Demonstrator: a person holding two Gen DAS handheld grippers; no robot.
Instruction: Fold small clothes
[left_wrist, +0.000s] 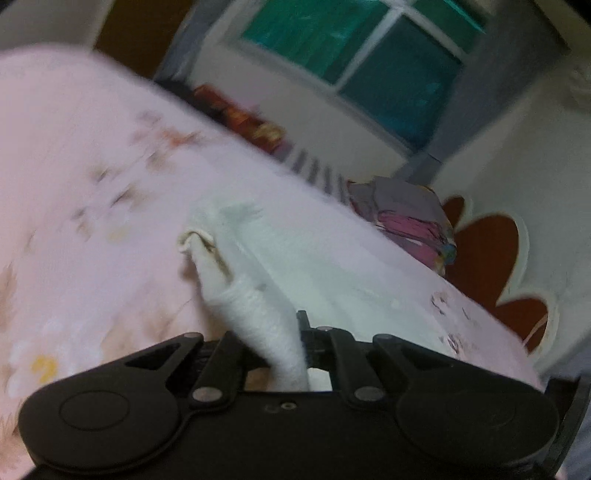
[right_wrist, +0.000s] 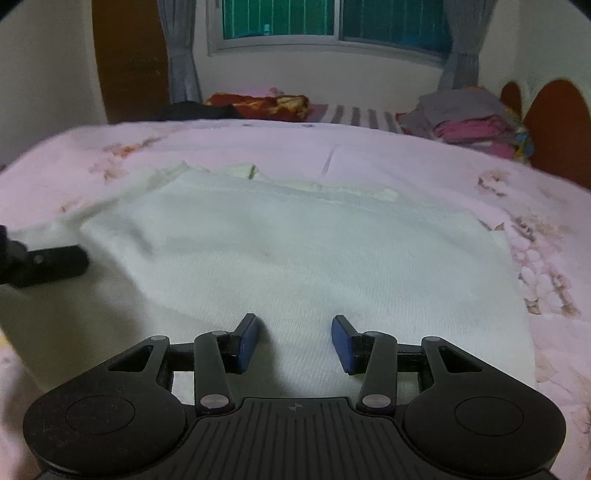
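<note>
The left gripper (left_wrist: 301, 354) pinches a corner of the white knitted cloth (right_wrist: 295, 251) lying on the pink flowered bed (right_wrist: 424, 162); the right gripper (right_wrist: 294, 341) hovers half-wide, empty; carry the corner across evenly.

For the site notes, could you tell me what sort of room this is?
Most likely a bedroom: a bed with a pink floral sheet, a curtained window, and a stack of folded clothes.

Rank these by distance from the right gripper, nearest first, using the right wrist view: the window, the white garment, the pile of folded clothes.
1. White garment: spread on the bed, directly under the right gripper.
2. Pile of folded clothes: far right corner of the bed.
3. Window: on the back wall, beyond the bed.
</note>
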